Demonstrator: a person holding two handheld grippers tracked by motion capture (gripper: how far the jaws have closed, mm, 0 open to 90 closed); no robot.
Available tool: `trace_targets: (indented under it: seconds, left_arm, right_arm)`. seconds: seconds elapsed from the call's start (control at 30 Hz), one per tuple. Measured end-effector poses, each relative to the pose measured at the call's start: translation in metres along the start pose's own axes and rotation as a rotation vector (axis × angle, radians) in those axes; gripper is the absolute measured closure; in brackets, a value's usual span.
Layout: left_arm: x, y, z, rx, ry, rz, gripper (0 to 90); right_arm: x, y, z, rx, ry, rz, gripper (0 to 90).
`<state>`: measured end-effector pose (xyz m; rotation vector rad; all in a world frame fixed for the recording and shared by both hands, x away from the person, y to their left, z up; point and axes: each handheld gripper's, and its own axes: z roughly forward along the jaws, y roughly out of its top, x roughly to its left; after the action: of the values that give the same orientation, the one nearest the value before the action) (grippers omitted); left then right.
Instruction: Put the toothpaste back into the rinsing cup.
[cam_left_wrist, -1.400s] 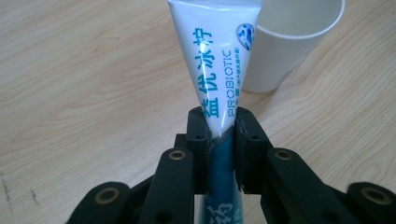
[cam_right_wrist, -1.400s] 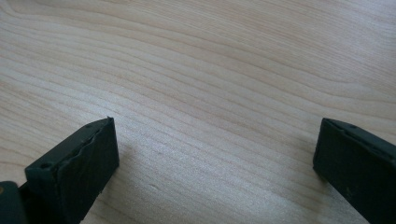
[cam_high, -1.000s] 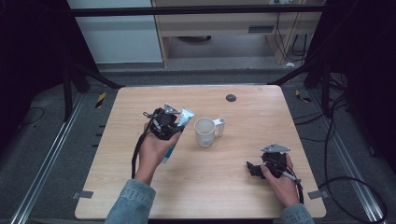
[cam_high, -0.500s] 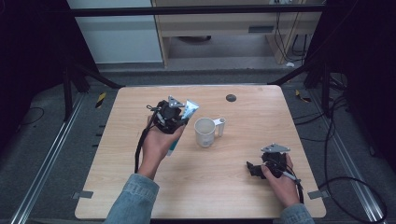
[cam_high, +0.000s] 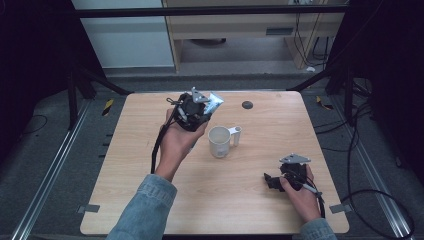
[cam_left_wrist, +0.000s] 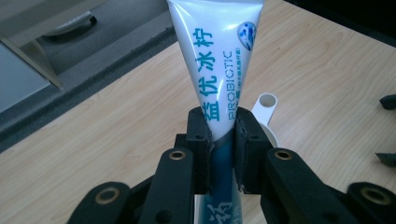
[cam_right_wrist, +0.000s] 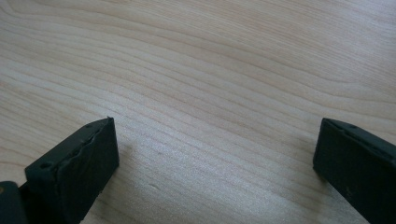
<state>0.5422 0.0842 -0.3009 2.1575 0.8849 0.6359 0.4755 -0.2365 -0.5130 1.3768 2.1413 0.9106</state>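
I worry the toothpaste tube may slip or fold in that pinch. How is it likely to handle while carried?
The toothpaste tube looks glossy, so it may slide if the left gripper loosens. The jaws visibly dent it, so it is probably soft and may flex. The wide flat end beyond the jaws could sway.

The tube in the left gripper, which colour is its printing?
Teal-blue lettering on a white tube, clearest in the left gripper view.
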Motion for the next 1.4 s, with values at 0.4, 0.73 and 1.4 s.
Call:
trace_targets:
  seconds: [0.4, 0.73, 1.4]
  left_arm:
    - [0.003, 0.019, 0.006, -0.001, 0.002, -0.007, 78.0]
    - [0.004, 0.031, 0.012, -0.029, 0.004, 0.001, 78.0]
    - [0.0, 0.036, 0.024, -0.106, -0.018, 0.011, 78.0]
  right_arm:
    - [0.0, 0.0, 0.0, 0.0, 0.0, -0.001, 0.4]
    - [0.0, 0.0, 0.0, 0.0, 0.0, 0.0, 0.4]
    - [0.0, 0.0, 0.0, 0.0, 0.001, -0.001, 0.4]
